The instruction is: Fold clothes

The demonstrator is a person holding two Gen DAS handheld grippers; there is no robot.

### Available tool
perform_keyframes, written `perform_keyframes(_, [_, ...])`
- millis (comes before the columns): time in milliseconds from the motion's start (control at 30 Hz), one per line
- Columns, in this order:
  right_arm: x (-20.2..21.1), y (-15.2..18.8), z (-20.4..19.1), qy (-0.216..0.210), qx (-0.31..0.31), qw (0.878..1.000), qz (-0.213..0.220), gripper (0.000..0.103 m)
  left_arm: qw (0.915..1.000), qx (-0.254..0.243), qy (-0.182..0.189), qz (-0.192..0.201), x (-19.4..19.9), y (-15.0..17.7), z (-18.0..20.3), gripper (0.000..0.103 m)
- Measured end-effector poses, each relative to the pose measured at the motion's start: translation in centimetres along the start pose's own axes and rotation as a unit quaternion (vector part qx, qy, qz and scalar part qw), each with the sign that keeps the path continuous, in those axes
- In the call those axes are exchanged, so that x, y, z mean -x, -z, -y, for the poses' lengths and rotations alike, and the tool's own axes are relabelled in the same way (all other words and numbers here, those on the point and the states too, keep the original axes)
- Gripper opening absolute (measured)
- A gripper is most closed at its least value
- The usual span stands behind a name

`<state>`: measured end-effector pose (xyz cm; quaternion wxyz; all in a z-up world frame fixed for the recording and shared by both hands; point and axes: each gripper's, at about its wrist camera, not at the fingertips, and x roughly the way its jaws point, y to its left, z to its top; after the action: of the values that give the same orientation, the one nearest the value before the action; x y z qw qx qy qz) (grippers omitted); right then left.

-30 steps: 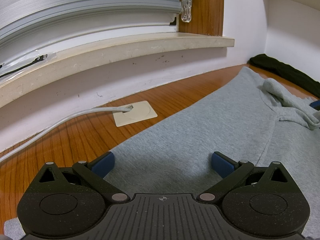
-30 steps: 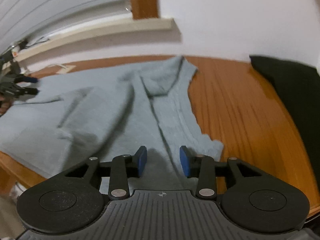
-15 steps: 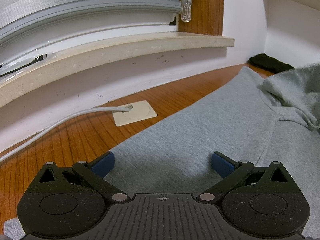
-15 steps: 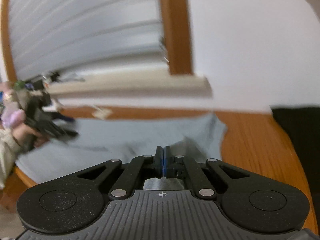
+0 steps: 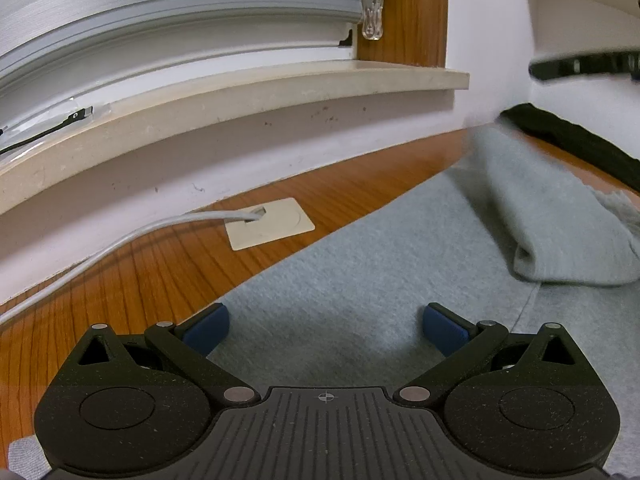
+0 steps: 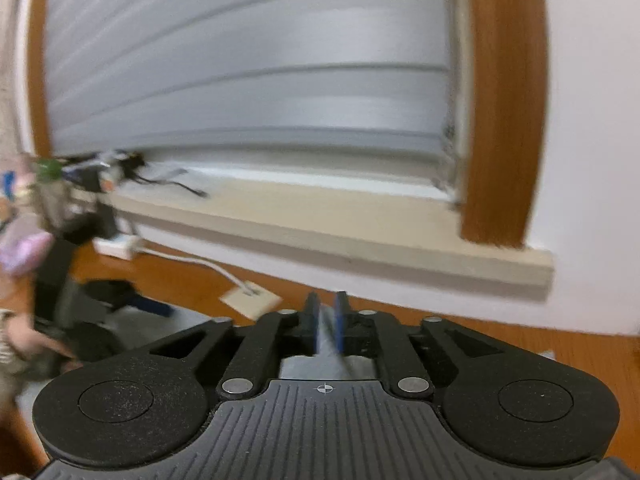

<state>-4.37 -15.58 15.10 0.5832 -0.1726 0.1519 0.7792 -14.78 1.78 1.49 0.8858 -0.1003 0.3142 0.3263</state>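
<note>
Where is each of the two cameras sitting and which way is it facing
Left wrist: on the left gripper, low over the grey garment, facing the window sill; its jaws stand wide apart with nothing between them.
Right wrist: on the right gripper, raised, facing the shutter; its jaws are opening around a grey fold. A hand blurs at left.
Shared: sill, cable plate, wooden table.

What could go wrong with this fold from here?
1. The right claw has only a thin strip of the gray sweatshirt between its pads, and its jaws are opening, so the cloth may slip out mid-fold.
2. The left claw is open above the cloth, pinning nothing; the sweatshirt could slide on the table.
</note>
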Motion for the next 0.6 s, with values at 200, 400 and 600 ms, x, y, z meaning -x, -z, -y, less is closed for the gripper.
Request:
perform_keyframes(200, [0.9,5.1,4.3,0.079,0.014,0.997,-0.023,0.037,0.9998,-0.013,-0.014,0.004,0.3,-0.1,0.6,0.103])
perform_keyframes(400, [1.4,10.3,10.0,0.124,-0.012,0.991,-0.048,0.044,0.9987,-0.039,-0.007,0.031,1.9,-1.6,4.0,0.094])
perform_keyframes(600, [1.1,12.8,12.7,0.137,-0.04,0.988,-0.055,0.053,0.9948,-0.08,0.036,0.053,2.6,-3.3,10.9,0.044])
